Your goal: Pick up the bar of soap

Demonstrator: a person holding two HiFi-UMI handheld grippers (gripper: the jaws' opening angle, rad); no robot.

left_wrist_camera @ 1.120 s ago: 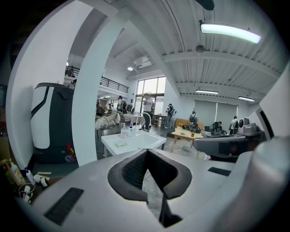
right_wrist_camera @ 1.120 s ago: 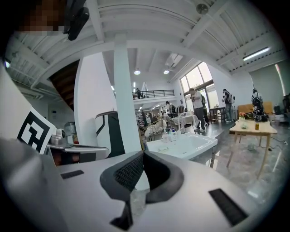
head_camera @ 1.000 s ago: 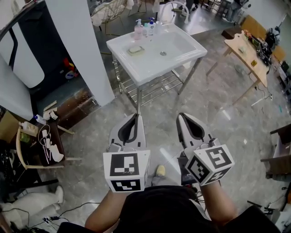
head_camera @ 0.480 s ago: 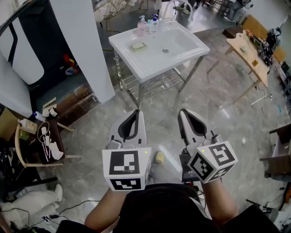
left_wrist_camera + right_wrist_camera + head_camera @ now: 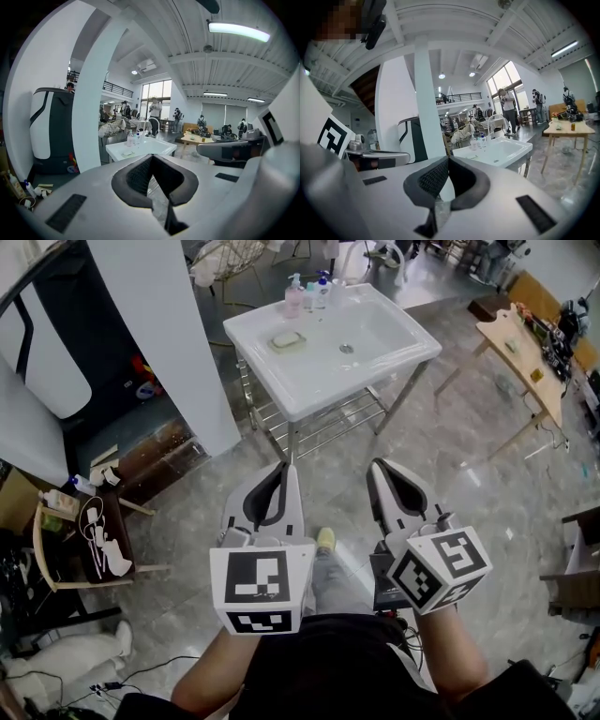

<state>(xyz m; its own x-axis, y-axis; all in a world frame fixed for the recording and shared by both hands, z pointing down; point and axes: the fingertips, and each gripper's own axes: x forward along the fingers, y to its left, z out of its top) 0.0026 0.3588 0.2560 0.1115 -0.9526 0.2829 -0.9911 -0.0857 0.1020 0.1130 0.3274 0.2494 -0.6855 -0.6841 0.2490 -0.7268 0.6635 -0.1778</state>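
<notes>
One bar of soap (image 5: 286, 338) is lying on the left ledge of the single sink (image 5: 323, 395), well ahead of both tongs, with its long axis running roughly crosswise. The left tongs (image 5: 283, 469) are lining up with it better than the right tongs (image 5: 377, 465) (both pinched together, carrying nothing). Seemingly three bottles (image 5: 309, 294) are standing behind it.

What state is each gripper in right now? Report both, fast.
Left gripper: jaws shut, nothing between them.
Right gripper: jaws shut, nothing between them.
</notes>
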